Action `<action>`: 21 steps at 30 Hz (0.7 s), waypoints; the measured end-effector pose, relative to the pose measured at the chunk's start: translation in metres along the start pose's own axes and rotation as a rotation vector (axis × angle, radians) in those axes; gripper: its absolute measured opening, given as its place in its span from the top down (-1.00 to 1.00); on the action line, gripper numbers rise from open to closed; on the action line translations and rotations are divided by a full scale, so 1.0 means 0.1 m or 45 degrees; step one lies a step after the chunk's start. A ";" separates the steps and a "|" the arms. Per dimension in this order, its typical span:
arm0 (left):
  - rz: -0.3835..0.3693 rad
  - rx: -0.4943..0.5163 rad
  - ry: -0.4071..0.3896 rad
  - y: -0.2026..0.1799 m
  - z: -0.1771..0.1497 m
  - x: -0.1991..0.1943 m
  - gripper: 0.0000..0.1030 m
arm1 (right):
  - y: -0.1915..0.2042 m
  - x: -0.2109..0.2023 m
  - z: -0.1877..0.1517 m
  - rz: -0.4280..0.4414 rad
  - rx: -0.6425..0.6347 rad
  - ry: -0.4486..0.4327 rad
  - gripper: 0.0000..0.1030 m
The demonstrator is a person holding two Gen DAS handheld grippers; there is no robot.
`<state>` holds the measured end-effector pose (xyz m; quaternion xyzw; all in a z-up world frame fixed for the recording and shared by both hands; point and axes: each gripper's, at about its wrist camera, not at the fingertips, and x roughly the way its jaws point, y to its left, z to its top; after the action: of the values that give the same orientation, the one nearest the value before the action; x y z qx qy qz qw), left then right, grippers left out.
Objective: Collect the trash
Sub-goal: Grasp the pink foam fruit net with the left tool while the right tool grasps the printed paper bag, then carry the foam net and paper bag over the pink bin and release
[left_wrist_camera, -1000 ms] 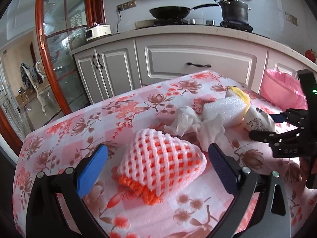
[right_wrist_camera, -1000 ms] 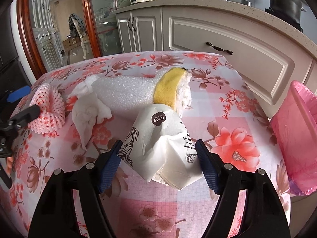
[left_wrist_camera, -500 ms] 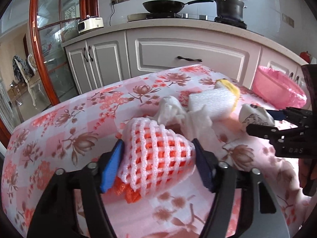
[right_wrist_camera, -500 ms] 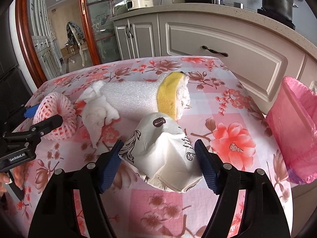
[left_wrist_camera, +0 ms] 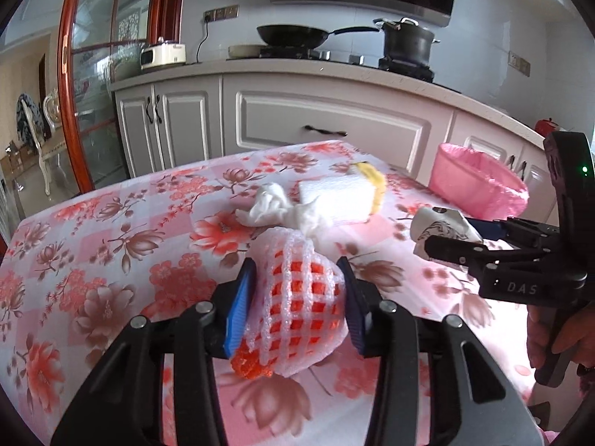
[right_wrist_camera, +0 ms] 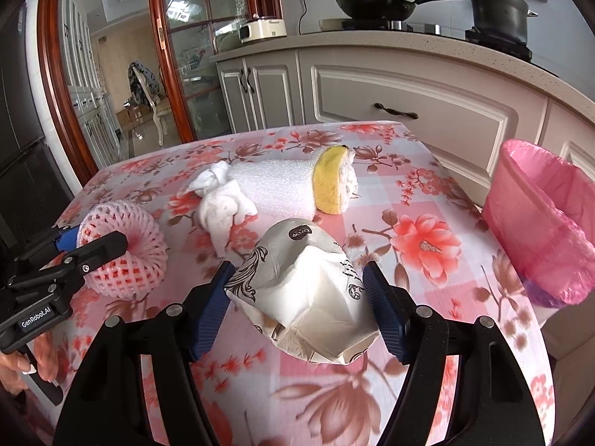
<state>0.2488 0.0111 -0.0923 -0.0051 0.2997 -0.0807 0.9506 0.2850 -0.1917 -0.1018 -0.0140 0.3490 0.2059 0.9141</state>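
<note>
My left tongs (left_wrist_camera: 295, 299) were closing on the foam net (left_wrist_camera: 297, 301), my right tongs (right_wrist_camera: 297, 299) gripped the paper bag (right_wrist_camera: 305, 290); tissue (right_wrist_camera: 223, 200) and foam roll (right_wrist_camera: 275, 186) remained left of the bin (right_wrist_camera: 546, 223), nothing binned.

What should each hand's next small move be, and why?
Probably carry both loads toward the pink-lined bin. The left gripper is closing its jaws on the foam fruit net, and the right gripper clamps the crumpled paper bag.
</note>
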 end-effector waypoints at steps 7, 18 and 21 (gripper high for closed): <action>-0.001 0.026 -0.033 -0.20 -0.05 -0.21 0.22 | -0.05 -0.23 -0.12 -0.001 0.043 -0.038 -0.31; 0.051 0.071 -0.129 -0.61 -0.01 -0.46 0.22 | -0.16 -0.66 -0.24 -0.059 0.056 -0.158 -0.31; 0.050 0.086 -0.157 -0.76 0.04 -0.50 0.22 | -0.22 -0.77 -0.24 -0.088 0.061 -0.196 -0.31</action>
<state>0.1992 -0.0558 -0.0559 0.0279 0.2376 -0.0717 0.9683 0.2265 -0.2439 -0.0728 0.0119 0.2818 0.1663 0.9449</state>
